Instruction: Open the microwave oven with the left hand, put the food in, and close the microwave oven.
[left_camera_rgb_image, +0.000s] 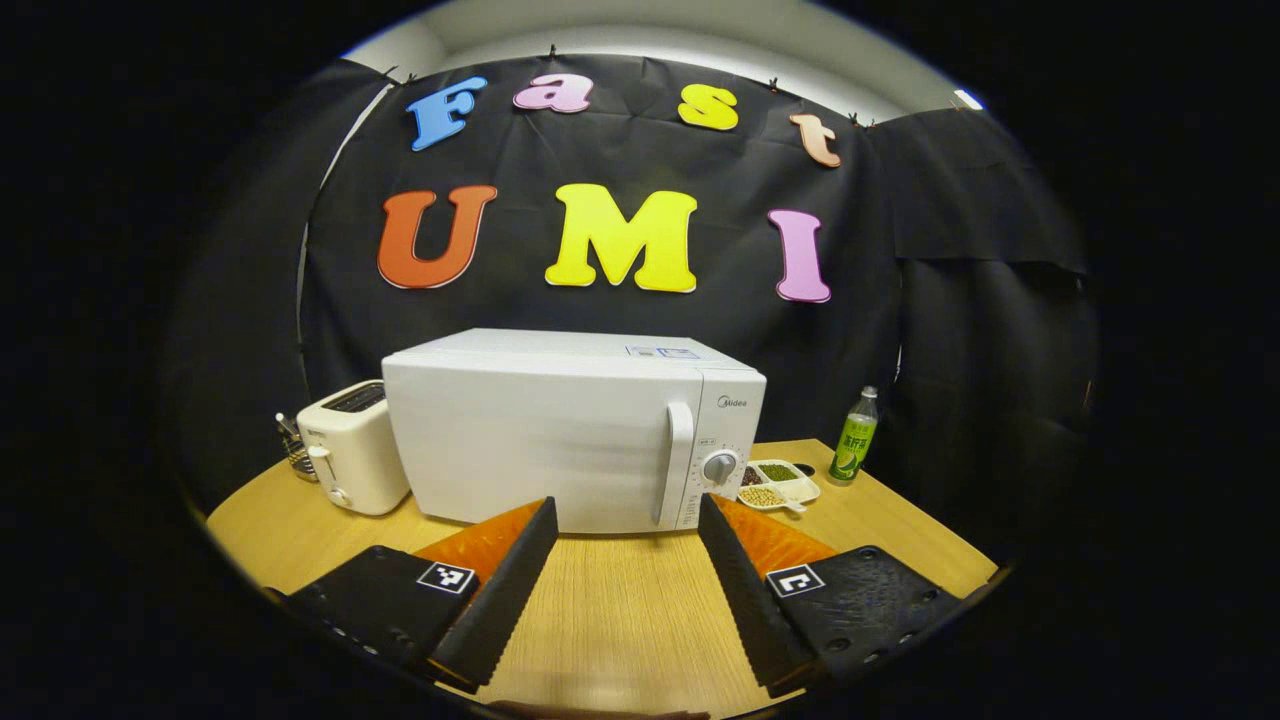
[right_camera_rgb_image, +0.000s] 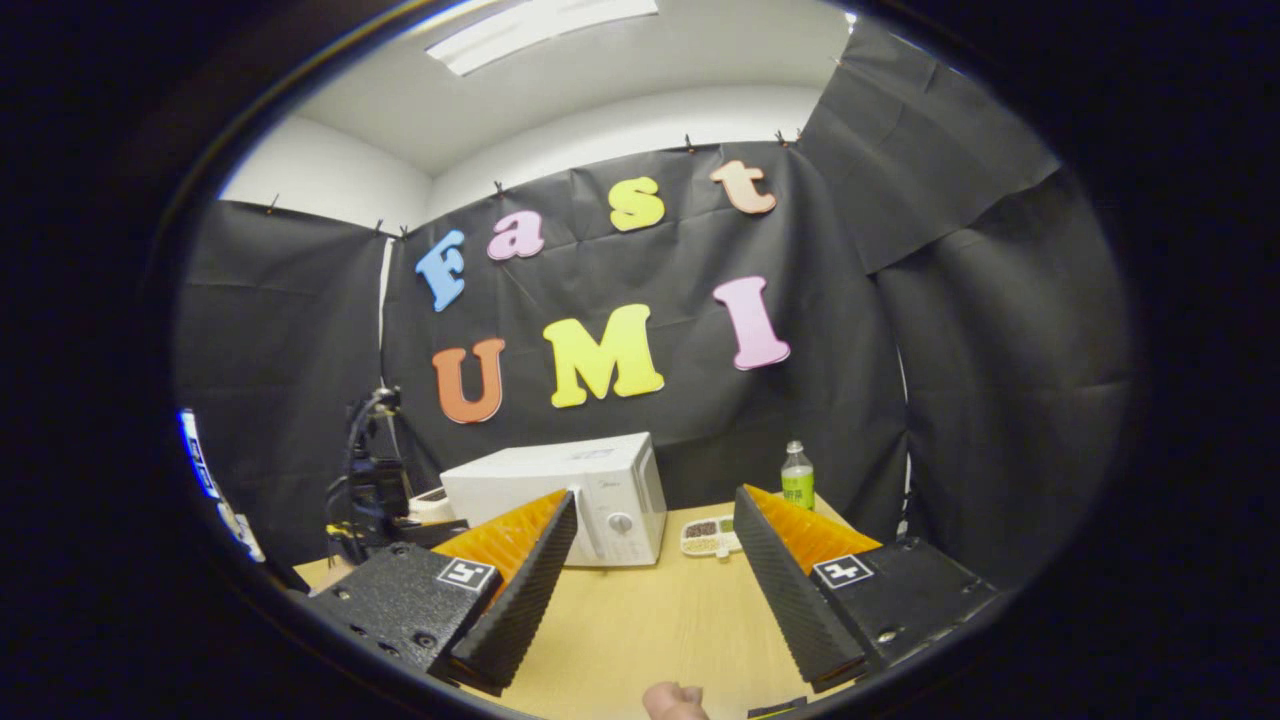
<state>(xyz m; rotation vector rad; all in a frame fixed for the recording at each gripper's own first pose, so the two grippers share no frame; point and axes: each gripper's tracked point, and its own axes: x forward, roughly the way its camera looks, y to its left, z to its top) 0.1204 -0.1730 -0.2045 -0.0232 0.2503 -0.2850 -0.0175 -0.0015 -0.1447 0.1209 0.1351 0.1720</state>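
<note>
Right hand-held gripper (right_camera_rgb_image: 650, 580) gapes above table (right_camera_rgb_image: 640, 620), facing closed microwave (right_camera_rgb_image: 560, 497).

My left claw (left_camera_rgb_image: 625, 520) hangs level with its two fingers spread wide and nothing between them. My right claw (right_camera_rgb_image: 655, 515) sits tilted, fingers also wide apart and empty. In the right gripper view, a fingertip (right_camera_rgb_image: 673, 700) pokes in at the bottom edge.

One microwave (left_camera_rgb_image: 560, 430), one toaster (left_camera_rgb_image: 347, 446), one bottle (left_camera_rgb_image: 855, 437), one divided food tray (left_camera_rgb_image: 780, 483), one table (left_camera_rgb_image: 620, 610).
</note>
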